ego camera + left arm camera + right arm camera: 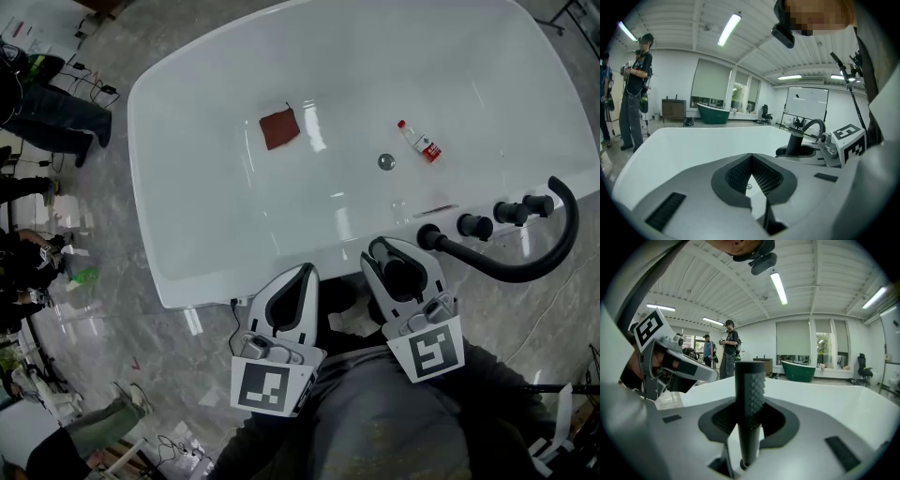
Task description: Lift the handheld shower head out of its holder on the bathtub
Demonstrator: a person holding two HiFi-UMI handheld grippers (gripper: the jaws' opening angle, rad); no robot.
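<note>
The white bathtub (216, 112) fills the head view, and both grippers sit at its near rim. The black handheld shower head (750, 390) stands upright, its knobbly handle between the jaws of my right gripper (750, 420), which are shut on it. In the head view this right gripper (394, 255) covers most of the shower head (395, 272), just left of the curved black spout (525, 267). My left gripper (302, 275) hovers beside it over the rim, shut, with nothing between its dark pads (765, 177).
Three black knobs (474, 226) line the rim to the right of the holder. A red cloth (278, 127), a small bottle (419, 141) and the drain (385, 161) lie in the tub. People stand on the marble floor at the left (47, 112).
</note>
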